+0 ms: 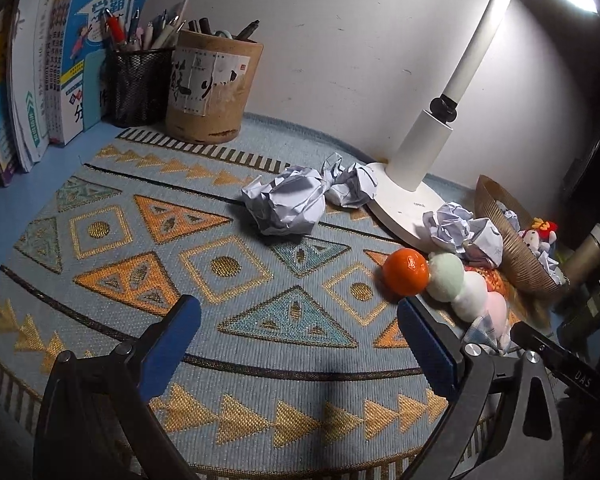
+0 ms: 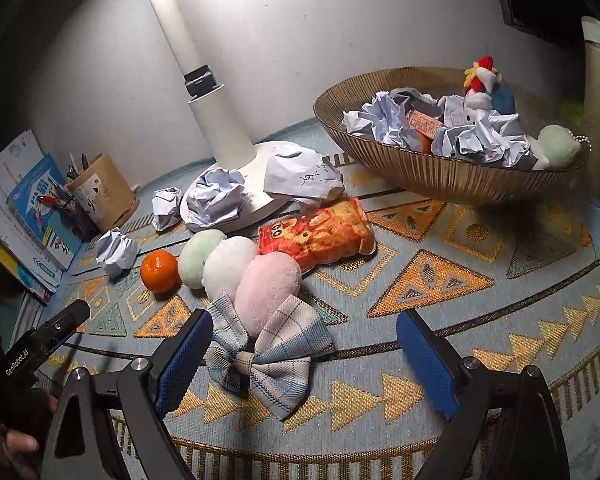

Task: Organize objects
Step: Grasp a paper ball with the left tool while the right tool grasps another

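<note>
Left gripper (image 1: 300, 344) fingers apart, nothing between, over patterned mat (image 1: 260, 272). Right gripper (image 2: 304, 364) fingers apart, hovering over plaid bow (image 2: 260, 356); bow lies flat on mat by left finger (image 2: 184, 364), not clamped. Plush dango (image 2: 236, 268), green-white-pink, lies just behind bow, touching orange (image 2: 160, 266). Snack pack (image 2: 316, 236) beside dango. Paper balls (image 1: 284, 204) scattered around lamp base (image 2: 260, 196). Gold basket (image 2: 440, 172) at right holds crumpled paper, plush doll (image 2: 484, 88). Pen cups (image 1: 212, 88), books (image 1: 72, 60) at back left of surface.
</note>
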`<move>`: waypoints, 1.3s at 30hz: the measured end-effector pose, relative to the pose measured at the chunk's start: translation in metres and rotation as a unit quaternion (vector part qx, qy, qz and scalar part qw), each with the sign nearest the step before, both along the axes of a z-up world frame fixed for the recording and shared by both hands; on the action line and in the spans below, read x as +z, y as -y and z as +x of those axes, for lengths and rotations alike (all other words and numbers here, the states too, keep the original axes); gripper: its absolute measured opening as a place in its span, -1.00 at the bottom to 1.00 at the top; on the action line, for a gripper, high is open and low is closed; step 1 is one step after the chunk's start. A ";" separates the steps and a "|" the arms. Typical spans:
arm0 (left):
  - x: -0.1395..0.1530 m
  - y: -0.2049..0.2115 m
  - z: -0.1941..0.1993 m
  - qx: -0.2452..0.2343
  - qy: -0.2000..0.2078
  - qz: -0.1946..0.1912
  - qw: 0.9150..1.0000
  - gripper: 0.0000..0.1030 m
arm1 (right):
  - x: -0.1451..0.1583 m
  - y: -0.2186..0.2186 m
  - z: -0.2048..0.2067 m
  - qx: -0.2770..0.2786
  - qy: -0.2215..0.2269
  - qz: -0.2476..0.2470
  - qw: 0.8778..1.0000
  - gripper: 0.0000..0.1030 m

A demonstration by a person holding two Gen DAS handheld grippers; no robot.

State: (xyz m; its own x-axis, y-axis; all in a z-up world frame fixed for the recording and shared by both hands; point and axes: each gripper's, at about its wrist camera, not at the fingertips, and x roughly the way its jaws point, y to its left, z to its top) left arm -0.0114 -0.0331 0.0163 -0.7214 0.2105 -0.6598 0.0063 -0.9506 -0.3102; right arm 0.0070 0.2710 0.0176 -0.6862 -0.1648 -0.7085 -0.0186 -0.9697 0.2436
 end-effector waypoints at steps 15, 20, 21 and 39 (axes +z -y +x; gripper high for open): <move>0.033 0.006 -0.052 -0.016 0.009 -0.060 0.998 0.93 | 0.038 0.048 -0.060 0.070 -0.003 0.020 0.997 0.79; 0.014 -0.004 -0.082 -0.029 0.020 -0.108 0.993 0.90 | 0.022 0.069 -0.103 0.075 0.025 0.054 0.995 0.79; 0.011 -0.005 -0.086 -0.031 0.025 -0.110 0.993 0.90 | 0.020 0.070 -0.108 0.064 0.028 0.067 0.995 0.78; 0.025 0.004 -0.082 -0.047 0.011 -0.041 0.998 0.09 | 0.042 0.071 -0.096 0.083 -0.020 0.037 0.996 -0.03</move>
State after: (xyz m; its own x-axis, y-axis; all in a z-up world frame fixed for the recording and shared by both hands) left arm -0.0930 -0.0376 0.0414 -0.6856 0.2209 -0.6937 -0.0775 -0.9696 -0.2322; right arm -0.0888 0.2005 0.0594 -0.6819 -0.2277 -0.6951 0.1522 -0.9737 0.1696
